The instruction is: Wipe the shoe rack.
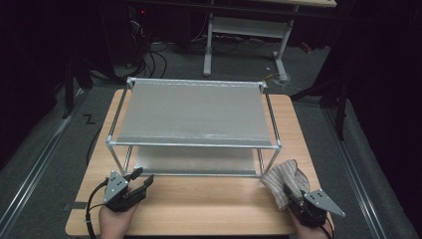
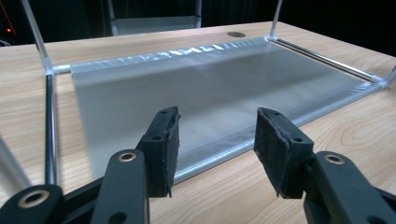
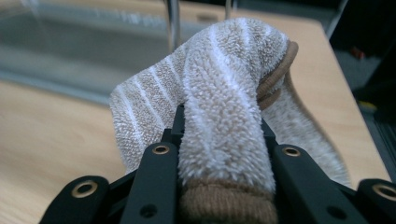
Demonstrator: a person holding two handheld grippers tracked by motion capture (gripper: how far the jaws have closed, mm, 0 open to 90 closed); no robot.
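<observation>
A metal rack [image 1: 194,112] with two shelves stands in the middle of the surface [image 1: 209,204] and blocks the way to the back. The gap between its shelves is open at the front, between thin corner posts [image 1: 275,159]. The strip of bare wood in front is free, except for the striped towel [image 1: 286,179] by the right post.

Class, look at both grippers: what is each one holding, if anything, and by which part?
The right gripper grips the striped towel by a bunched fold near its brown-edged hem, pinched between its fingers. The left gripper is open and holds nothing.
</observation>
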